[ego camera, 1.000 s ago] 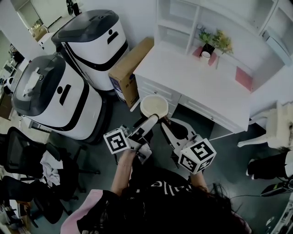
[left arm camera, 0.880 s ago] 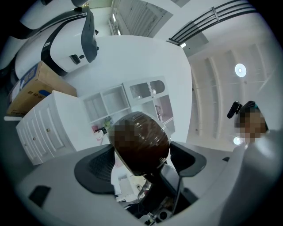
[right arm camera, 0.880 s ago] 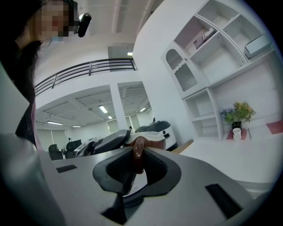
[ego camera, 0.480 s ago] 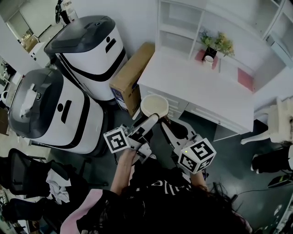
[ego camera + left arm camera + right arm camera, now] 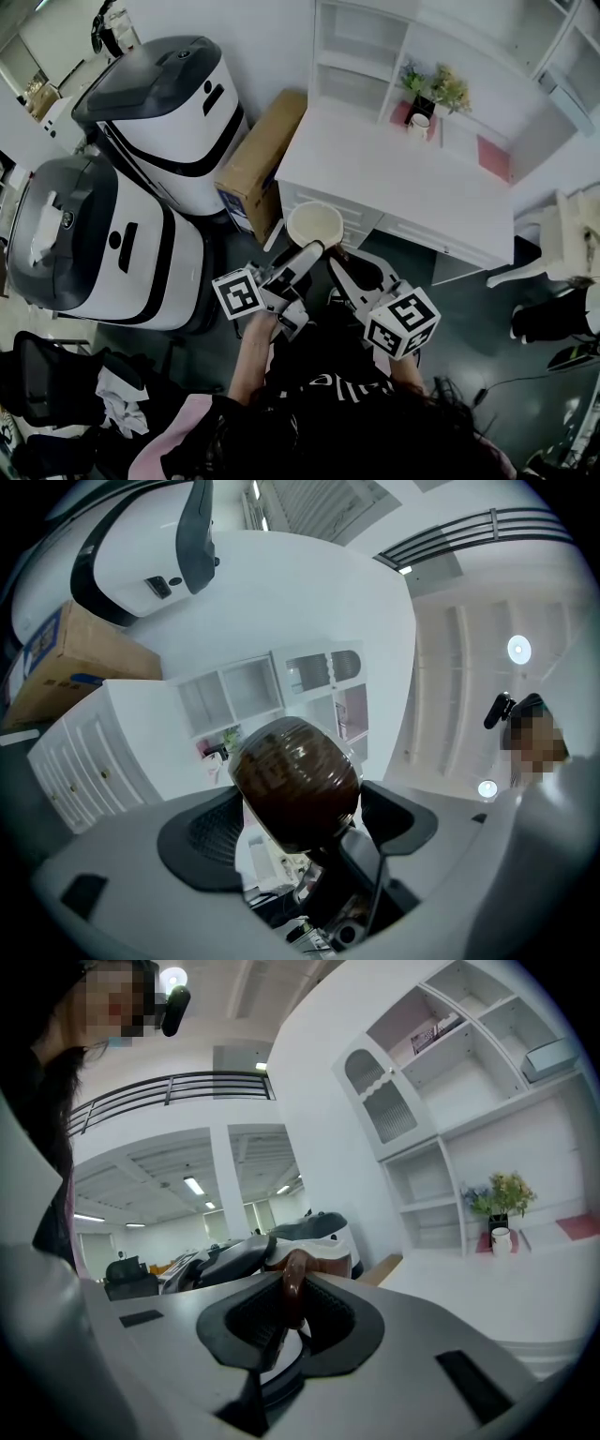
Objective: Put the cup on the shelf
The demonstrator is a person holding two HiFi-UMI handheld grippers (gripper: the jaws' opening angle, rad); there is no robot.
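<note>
Head view: one round brown ceramic cup (image 5: 315,223), cream inside, hangs in the air just off the smooth white desk's (image 5: 403,183) front edge, above dark floor. The left gripper (image 5: 307,251) and right gripper (image 5: 336,258) meet at it. Two rounded white-and-grey machines (image 5: 164,103) and one cardboard box (image 5: 255,167) stand alongside.

Left gripper view: jaws wide, pads against the cup's glossy sides.

Right gripper view: jaws nearly closed, pinching the brown handle (image 5: 291,1283). A white shelf (image 5: 450,1101) stands beyond.

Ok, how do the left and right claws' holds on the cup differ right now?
The left claw clamps the cup's round brown body, jaws wide apart; the right claw pinches only its thin handle, jaws nearly together. The left claw sits at the cup's left, the right claw at its right. Both hold the one cup.
</note>
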